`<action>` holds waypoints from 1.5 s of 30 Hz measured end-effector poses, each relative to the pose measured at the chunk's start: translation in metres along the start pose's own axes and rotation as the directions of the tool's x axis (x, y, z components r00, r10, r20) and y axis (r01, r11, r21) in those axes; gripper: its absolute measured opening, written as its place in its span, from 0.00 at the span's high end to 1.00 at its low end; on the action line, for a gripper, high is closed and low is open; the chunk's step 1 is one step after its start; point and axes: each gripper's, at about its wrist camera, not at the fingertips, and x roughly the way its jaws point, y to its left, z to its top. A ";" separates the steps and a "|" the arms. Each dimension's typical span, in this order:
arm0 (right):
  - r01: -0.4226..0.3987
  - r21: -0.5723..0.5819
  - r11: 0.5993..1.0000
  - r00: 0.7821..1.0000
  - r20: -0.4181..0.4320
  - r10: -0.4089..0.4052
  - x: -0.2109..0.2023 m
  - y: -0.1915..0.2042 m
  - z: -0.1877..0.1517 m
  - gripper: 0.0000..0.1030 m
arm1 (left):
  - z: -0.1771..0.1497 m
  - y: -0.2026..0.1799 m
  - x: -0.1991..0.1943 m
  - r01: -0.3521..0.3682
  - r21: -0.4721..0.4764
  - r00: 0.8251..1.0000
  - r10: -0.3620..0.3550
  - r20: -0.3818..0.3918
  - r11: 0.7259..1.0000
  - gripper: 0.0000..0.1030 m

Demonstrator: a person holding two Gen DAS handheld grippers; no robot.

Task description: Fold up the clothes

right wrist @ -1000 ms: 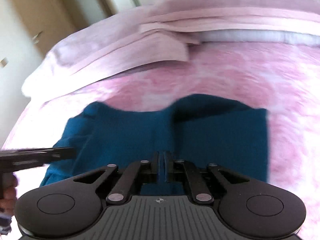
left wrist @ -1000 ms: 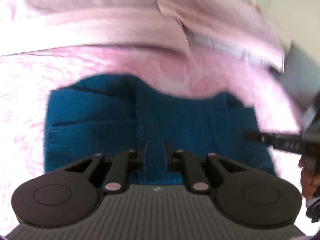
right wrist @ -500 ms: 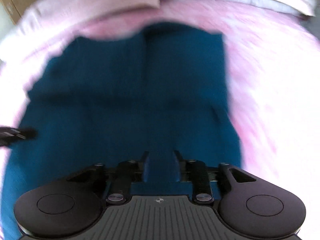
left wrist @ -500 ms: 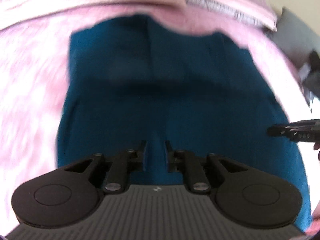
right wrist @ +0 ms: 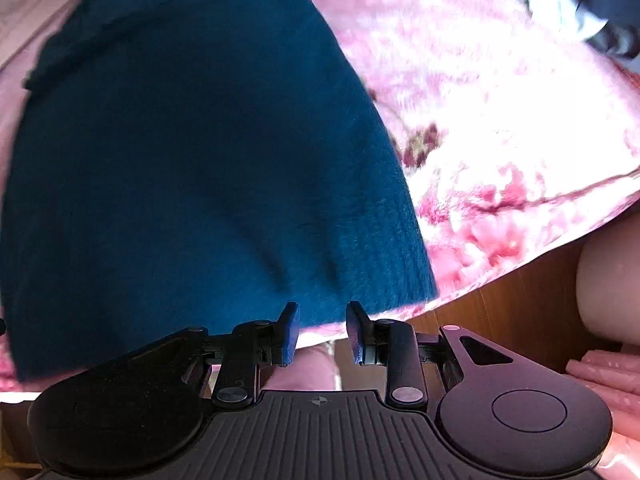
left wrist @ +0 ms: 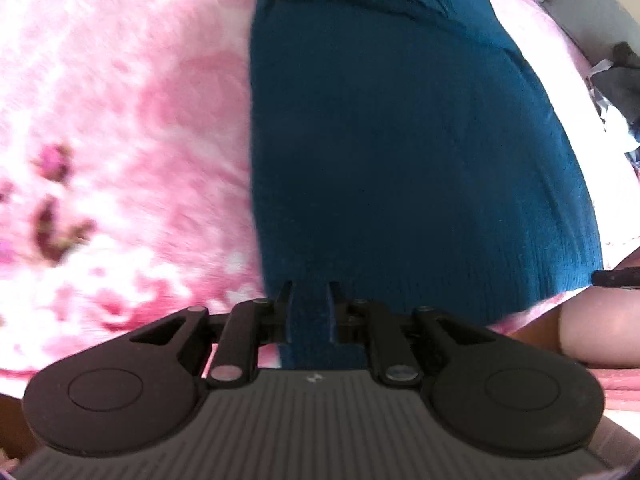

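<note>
Pink, fluffy, blotch-patterned bedding [left wrist: 120, 140] covers the bed where the work takes place. On it lies the teal knitted sweater [left wrist: 400, 160], spread long and narrow, its side edges straight and its ribbed hem nearest the bed's front edge. The left tongs [left wrist: 310, 308] are clenched on that hem, teal cloth showing between their tips. The right tongs [right wrist: 322, 330] stand released just off the hem, with nothing between their blue-padded fingers [right wrist: 290, 332]. The narrow outline fits either a garment with its sleeves already turned in, or one merely laid out; the views do not settle which.

With only one corner held, a lift would likely drag the knit askew and spoil the straight edges. The hem also sits close to the bed's edge, so a pull toward the person could slide it off. No containers are visible; a dark heap [left wrist: 620, 80] lies at the far right, unclear.
</note>
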 end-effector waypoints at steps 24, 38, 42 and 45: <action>-0.086 -0.118 0.989 0.962 0.249 0.113 -0.174 0.064 0.018 0.38 | 0.037 -0.068 -0.177 -0.104 -0.002 0.968 0.101 0.232 0.995 0.68; -0.100 -0.280 0.955 0.957 0.236 0.170 -0.203 0.002 -0.011 0.38 | -0.010 -0.158 -0.193 -0.170 -0.046 0.950 0.176 0.260 0.984 0.65; -0.106 -0.318 0.942 0.959 0.219 0.182 -0.206 -0.016 -0.022 0.38 | -0.027 -0.182 -0.194 -0.184 -0.060 0.947 0.193 0.257 0.981 0.64; -0.117 -0.338 0.934 0.959 0.205 0.194 -0.206 -0.030 -0.032 0.38 | -0.040 -0.196 -0.193 -0.196 -0.065 0.945 0.206 0.252 0.978 0.64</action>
